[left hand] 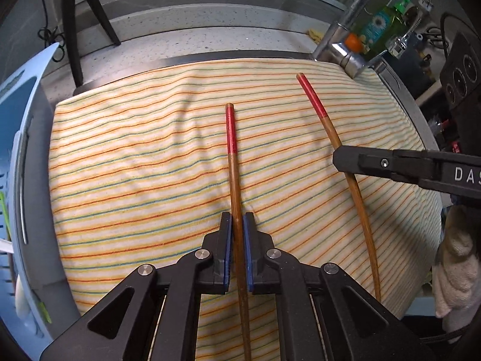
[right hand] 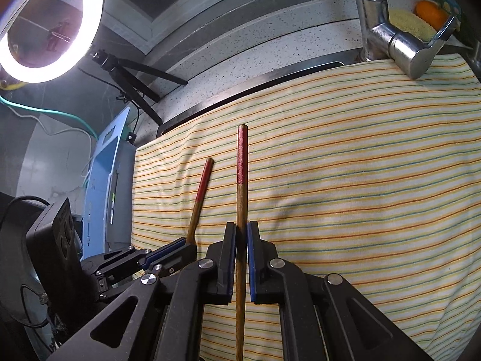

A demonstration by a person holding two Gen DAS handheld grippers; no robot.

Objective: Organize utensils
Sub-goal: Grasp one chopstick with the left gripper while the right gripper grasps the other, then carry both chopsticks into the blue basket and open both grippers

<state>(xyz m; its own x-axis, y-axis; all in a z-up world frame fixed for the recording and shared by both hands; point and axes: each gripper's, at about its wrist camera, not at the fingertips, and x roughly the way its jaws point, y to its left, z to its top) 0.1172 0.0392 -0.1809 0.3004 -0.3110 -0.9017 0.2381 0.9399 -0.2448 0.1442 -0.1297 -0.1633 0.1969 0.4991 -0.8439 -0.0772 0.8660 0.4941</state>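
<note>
Left wrist view: the left gripper (left hand: 237, 225) has its blue pads (left hand: 248, 249) pinched on a red-tipped wooden chopstick (left hand: 234, 174), whose red end points to 12 o'clock over the striped towel (left hand: 135, 165).
Second chopstick (left hand: 336, 141): at 2 o'clock, slanting across the towel, crossed by the right gripper (left hand: 342, 159) coming in from 3 o'clock.
Right wrist view: the right gripper (right hand: 241, 234) is clamped on that chopstick (right hand: 241, 198), red end toward 12 o'clock.
Left gripper (right hand: 186, 245): at 9 o'clock, gripping the other chopstick (right hand: 200, 198), which leans right.
Gap: the two chopsticks lie near each other, not touching.
Faucet (right hand: 390, 42): chrome, at 1 o'clock, at the towel's far edge.
Drying rack (left hand: 27, 138): pale blue, at 9 o'clock beside the towel.
Ring light (right hand: 51, 24): lit, at 10 o'clock.
</note>
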